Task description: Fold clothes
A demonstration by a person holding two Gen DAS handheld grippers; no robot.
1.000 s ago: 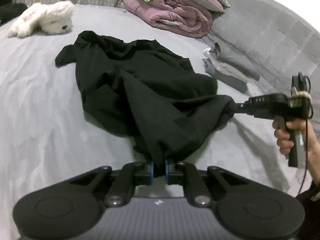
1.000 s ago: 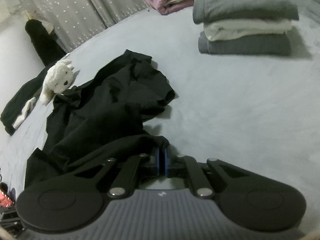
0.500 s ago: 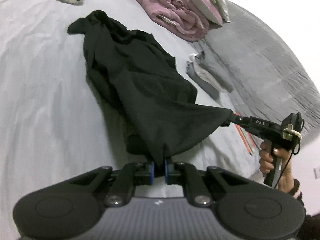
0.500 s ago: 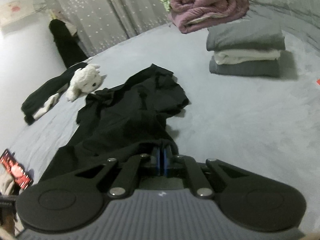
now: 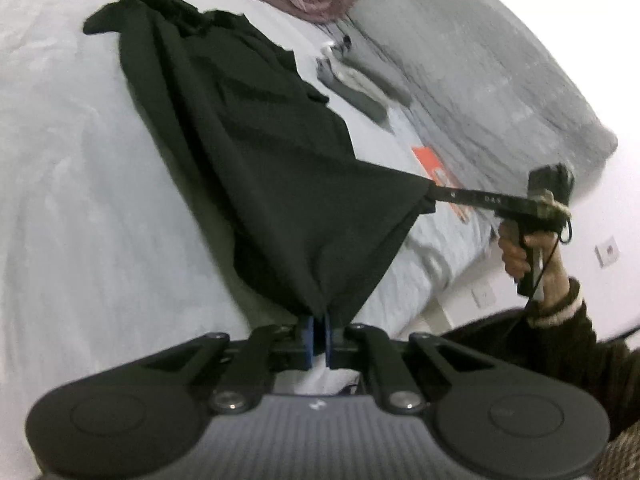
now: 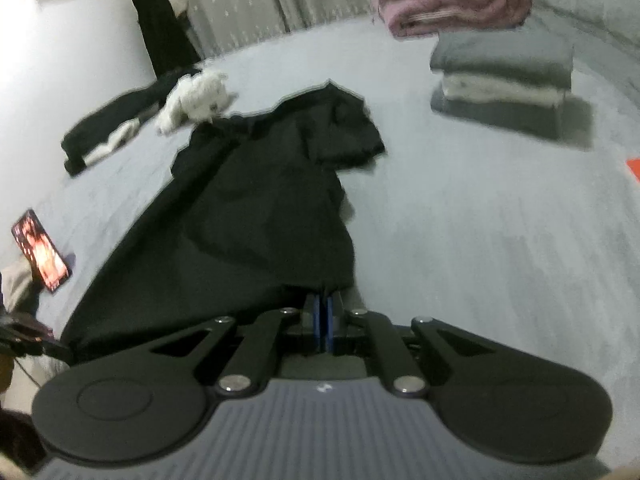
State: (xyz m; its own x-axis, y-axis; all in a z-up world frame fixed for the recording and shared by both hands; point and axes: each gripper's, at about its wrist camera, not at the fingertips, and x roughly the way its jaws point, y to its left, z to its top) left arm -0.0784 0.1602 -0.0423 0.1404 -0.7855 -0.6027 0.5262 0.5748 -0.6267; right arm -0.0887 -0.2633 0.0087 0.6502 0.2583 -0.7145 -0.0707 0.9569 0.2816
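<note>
One big grey bed (image 6: 480,240) is taking up basically the whole scene, and the black shirt (image 5: 256,152) is lying stretched down it, far end still bunched on the sheet near the plush toy (image 6: 196,100), near end lifted off the bed. It's looking like thin, floppy knit to me: light, zero stiffness, sagging in a curve between the two hold points, so it's probably going to drape and crease wherever it isn't being pulled taut. Off to the side a stack of folded clothes (image 6: 500,80) is sitting well apart from it, so I'm guessing that's where this one is heading. The left gripper (image 5: 317,334) is clamped together on one bottom corner, cloth pinched between the blue pads. The right gripper (image 6: 323,320) is doing the same on the other corner, jaws squeezed onto the hem. Corners seem like the right grab spots; pinching mid-panel would just be gathering a wad. A phone (image 6: 40,256) is lying by the shirt's edge.
</note>
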